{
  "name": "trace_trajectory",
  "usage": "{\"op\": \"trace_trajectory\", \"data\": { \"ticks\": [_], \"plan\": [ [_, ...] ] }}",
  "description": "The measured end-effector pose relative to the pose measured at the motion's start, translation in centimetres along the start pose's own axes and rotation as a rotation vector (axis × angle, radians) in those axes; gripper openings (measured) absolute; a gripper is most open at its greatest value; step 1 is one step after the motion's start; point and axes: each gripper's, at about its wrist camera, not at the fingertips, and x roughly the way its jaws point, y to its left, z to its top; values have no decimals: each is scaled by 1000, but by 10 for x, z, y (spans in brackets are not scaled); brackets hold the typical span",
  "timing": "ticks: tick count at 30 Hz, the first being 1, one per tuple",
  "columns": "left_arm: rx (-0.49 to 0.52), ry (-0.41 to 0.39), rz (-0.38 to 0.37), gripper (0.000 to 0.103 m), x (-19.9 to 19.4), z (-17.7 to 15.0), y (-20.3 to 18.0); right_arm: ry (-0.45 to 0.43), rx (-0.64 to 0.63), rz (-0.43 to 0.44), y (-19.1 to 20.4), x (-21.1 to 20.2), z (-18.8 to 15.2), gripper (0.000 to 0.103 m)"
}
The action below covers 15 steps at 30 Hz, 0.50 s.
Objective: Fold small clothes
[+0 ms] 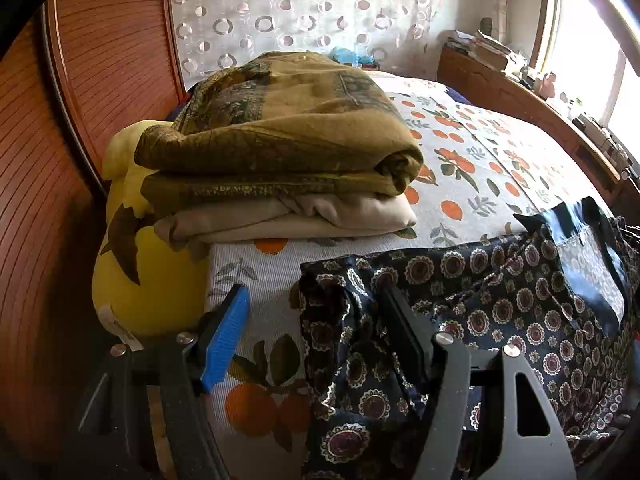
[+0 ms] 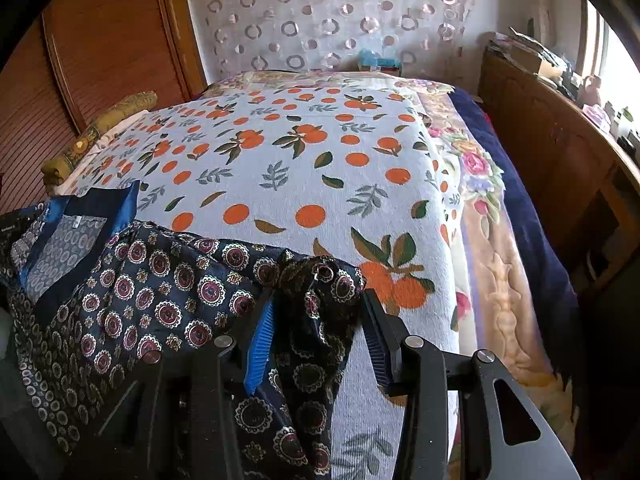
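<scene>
**Patterned garment spread at the bed's near edge**

A dark navy garment (image 1: 500, 292) with round medallion print lies on the orange-print bedspread (image 1: 460, 168). The left gripper (image 1: 312, 312) is spread wide, its blue pad over bare bedspread, a bunched corner of the cloth between the fingers but not pinched. The right gripper (image 2: 318, 316) stands partly spread around another bunched fold, pads not pressing it. Folded blankets (image 1: 280, 140) sit beyond.

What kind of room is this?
Most likely a bedroom. A bed spread with an orange-print cover fills the view, folded blankets are stacked at its edge, and a wooden sliding wardrobe door stands beside it.
</scene>
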Motion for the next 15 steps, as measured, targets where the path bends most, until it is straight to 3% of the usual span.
{"op": "trace_trajectory", "data": {
  "ticks": [4,7,10,11,12,14,15],
  "plan": [
    [9,-1,-18,60,-1,1,-1,-7,-9,0,4,4,-1,44],
    [24,0,-42,46,-3,2,-5,-10,-11,3,3,4,-2,44],
    [27,-6,-62,18,-5,3,-10,-10,-5,33,2,3,-3,44],
    [29,-18,-59,9,-6,3,-13,-10,-6,47,2,3,-3,40],
    [31,-30,-59,7,-9,3,-15,-11,-10,56,2,2,-4,36],
    [20,-70,-65,7,-19,3,-19,-8,-20,103,5,2,-5,10],
    [14,-90,-73,6,-25,4,-20,-11,-22,118,5,0,-6,10]
  ]
}}
